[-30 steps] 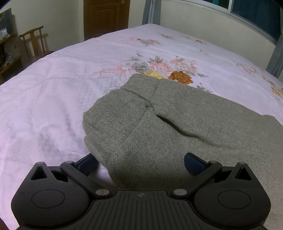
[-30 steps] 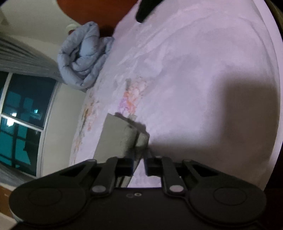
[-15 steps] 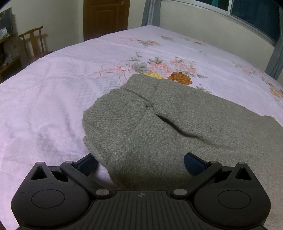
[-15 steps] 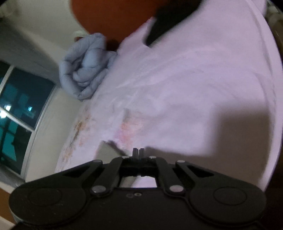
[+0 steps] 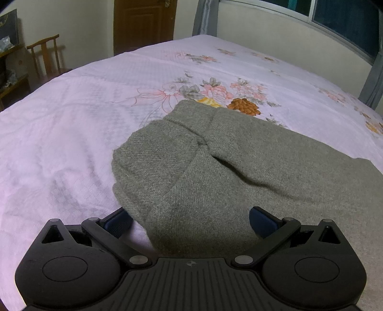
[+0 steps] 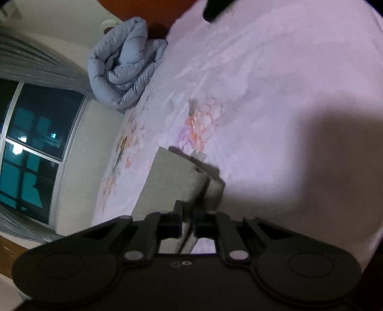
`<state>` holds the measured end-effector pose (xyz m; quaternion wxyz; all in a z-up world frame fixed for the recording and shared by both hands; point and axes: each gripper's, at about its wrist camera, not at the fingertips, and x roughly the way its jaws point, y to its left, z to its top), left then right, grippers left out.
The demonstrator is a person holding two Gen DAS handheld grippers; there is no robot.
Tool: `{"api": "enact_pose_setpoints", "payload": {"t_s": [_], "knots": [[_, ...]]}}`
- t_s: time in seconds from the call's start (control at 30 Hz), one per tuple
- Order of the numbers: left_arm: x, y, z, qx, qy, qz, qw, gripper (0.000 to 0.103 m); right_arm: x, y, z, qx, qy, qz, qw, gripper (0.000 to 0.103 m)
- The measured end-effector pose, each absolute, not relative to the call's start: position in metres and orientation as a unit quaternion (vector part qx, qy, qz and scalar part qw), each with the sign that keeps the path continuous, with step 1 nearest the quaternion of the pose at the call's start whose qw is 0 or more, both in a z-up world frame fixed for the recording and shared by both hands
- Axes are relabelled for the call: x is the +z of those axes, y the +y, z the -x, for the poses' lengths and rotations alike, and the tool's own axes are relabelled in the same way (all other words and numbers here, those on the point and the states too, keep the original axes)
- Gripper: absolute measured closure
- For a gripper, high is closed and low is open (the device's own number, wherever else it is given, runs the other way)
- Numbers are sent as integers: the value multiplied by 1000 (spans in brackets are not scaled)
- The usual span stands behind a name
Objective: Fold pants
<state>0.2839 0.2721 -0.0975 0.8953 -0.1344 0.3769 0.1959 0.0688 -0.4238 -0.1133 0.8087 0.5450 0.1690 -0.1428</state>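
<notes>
Cream walls [image 5: 83, 21], brown door [image 5: 143, 21], dark window [image 6: 26, 143].

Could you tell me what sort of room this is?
Most likely a bedroom: grey pants lie on a bed with a pink floral sheet, a rolled blue quilt at its edge.

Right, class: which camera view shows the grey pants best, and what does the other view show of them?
The left wrist view: the pants fill the foreground, sharp, with folds and weave visible on the bed sheet. The right wrist view shows only a small, blurred strip of them, pinched in the right gripper, whose jaws are shut.
</notes>
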Motion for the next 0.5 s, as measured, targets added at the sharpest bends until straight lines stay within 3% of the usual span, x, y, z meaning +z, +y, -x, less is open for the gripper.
{"api": "enact_pose_setpoints", "payload": {"t_s": [0.2,0.27,0.37,0.5], "knots": [[-95,272,-282,194,378,136,895,0,-119,-419,-64,-153,170,-543,808,103],[-85,269,-277,192,371,134,898,0,-103,-415,-60,-169,159,-521,821,97],[-73,254,-258,174,337,122,917,0,-84,-403,-48,-177,127,-499,839,96],[-65,211,-237,152,301,83,938,0,-63,-360,-80,-78,172,-452,872,91]]}}
